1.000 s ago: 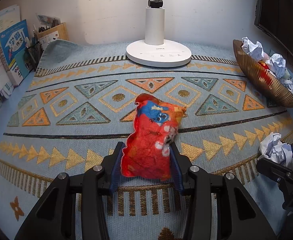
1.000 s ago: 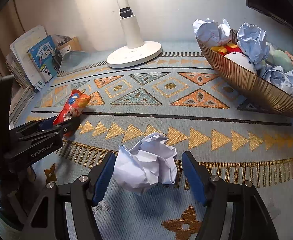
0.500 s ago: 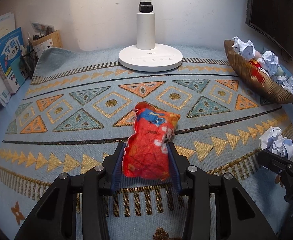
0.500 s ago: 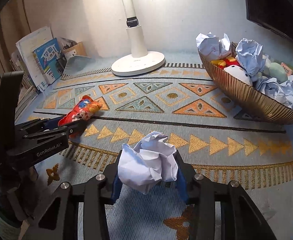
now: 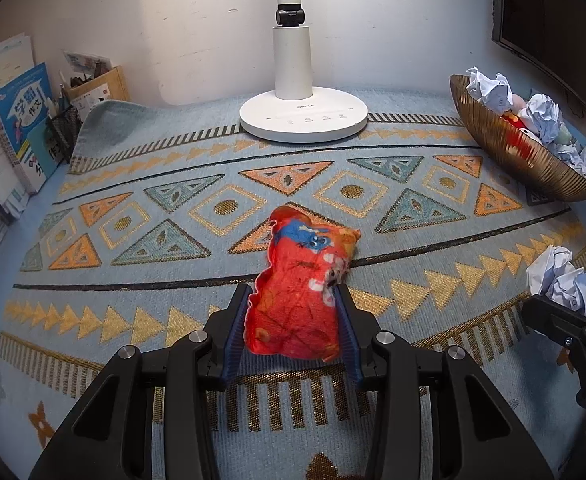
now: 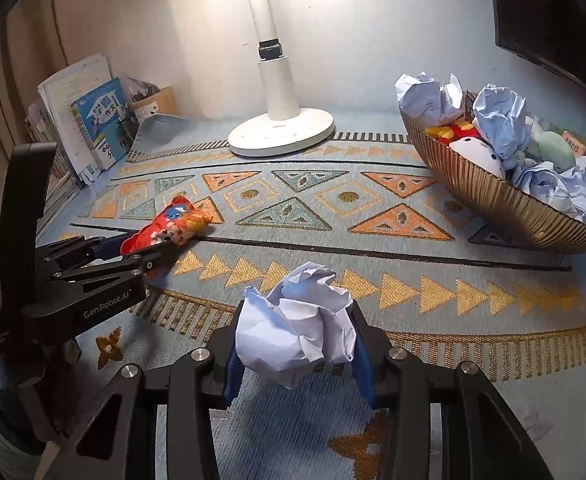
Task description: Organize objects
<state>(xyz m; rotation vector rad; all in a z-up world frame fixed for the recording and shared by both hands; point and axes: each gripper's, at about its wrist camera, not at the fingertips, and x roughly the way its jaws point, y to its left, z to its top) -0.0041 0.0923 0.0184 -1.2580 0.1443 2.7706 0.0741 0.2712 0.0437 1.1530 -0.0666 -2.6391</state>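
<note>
Here, well left of the gold bowl point(image 6: 505, 204), the left gripper point(image 5: 293, 320) clamps a red snack packet point(image 5: 301, 292), while nearer it the right gripper point(image 6: 297, 340) pinches a crumpled paper ball point(image 6: 297, 328).

The golden bowl point(image 6: 493, 200) runs off the right edge, and crumpled paper point(image 6: 497, 120) hides its contents.

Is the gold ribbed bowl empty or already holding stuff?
Holding stuff. The gold ribbed bowl is heaped with crumpled white paper balls and small plush toys, rising above its rim.
</note>
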